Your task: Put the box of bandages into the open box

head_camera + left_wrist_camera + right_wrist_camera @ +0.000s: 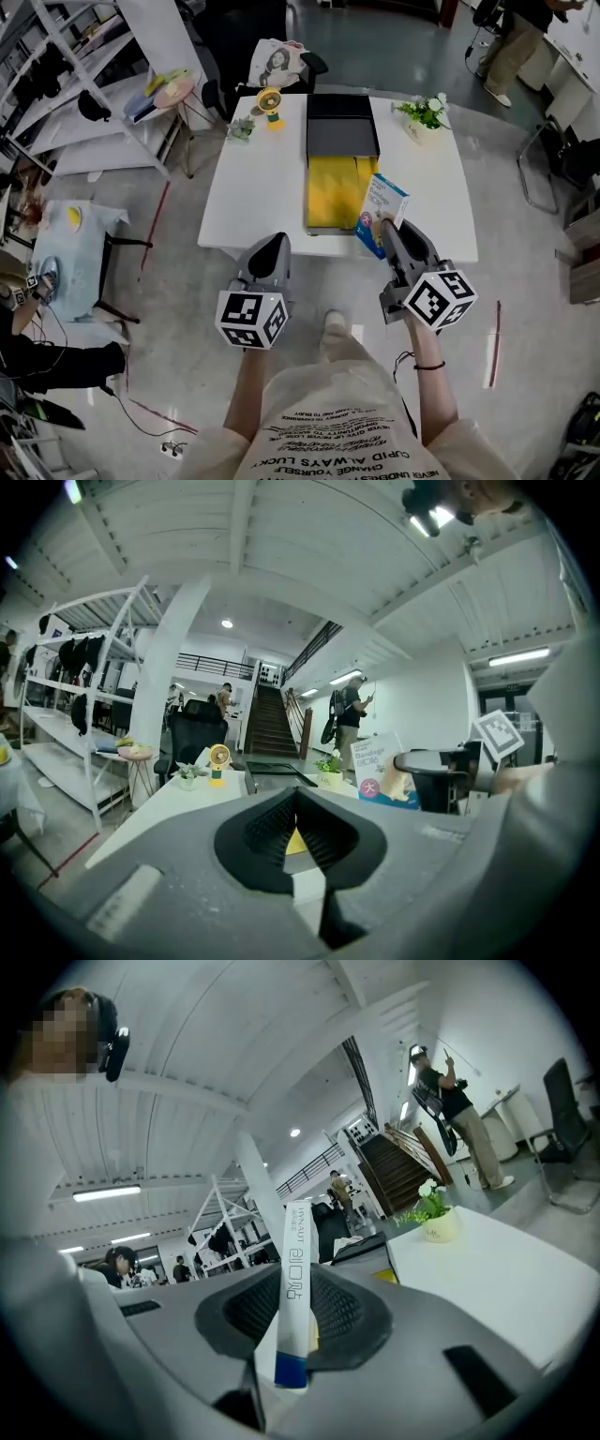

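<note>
Left gripper [273, 246] is closed and empty, over the floor near the table [253, 187]. Farther in, the open box's [330, 192] near wall could snag the bandage box [385, 208] if it enters low. The right gripper [386, 228] pinches this slim white-and-blue carton upright, just right of the open box.

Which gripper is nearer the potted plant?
Right. The right gripper, shut on the bandage box, is nearly straight in front of the plant; the left gripper is farther off to the left.
</note>
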`<state>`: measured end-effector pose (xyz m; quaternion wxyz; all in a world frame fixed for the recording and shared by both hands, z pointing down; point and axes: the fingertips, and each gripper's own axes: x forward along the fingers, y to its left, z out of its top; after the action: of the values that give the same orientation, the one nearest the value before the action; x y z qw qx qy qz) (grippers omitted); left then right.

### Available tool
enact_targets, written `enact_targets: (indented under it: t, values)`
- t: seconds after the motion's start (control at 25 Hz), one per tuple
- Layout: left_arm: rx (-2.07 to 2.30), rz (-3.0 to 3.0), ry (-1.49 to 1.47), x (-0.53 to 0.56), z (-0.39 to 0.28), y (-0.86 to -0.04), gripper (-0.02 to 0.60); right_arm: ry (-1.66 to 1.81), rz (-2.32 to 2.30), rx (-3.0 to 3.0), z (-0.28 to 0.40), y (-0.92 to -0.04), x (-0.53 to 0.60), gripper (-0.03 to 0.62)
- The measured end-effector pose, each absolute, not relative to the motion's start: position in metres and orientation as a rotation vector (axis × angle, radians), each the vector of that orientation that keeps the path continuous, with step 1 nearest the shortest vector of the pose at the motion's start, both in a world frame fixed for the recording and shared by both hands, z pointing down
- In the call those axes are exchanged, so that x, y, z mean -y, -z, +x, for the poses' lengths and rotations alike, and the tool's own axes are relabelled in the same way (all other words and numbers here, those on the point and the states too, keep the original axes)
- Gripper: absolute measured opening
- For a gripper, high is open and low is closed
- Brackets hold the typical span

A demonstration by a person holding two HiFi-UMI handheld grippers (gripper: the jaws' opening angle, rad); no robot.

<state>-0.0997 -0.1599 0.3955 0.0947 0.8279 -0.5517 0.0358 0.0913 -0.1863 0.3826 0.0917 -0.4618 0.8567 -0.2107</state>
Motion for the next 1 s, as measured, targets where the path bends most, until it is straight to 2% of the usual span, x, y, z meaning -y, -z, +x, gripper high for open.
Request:
enact_targets:
  t: [0.56, 1.0]
  values:
    - [1.613, 2.326, -0.153, 0.253, -0.097, -0.44, 0.021, 0.987, -1.2, -2.622, 0.066, -0.426, 0.291, 0.091]
    - [1.589, 2.199, -0.169, 0.284, -0.102, -0.48, 0.021, 1.301, -1.081, -2.699, 0.033, -0.469, 0.329, 0.091]
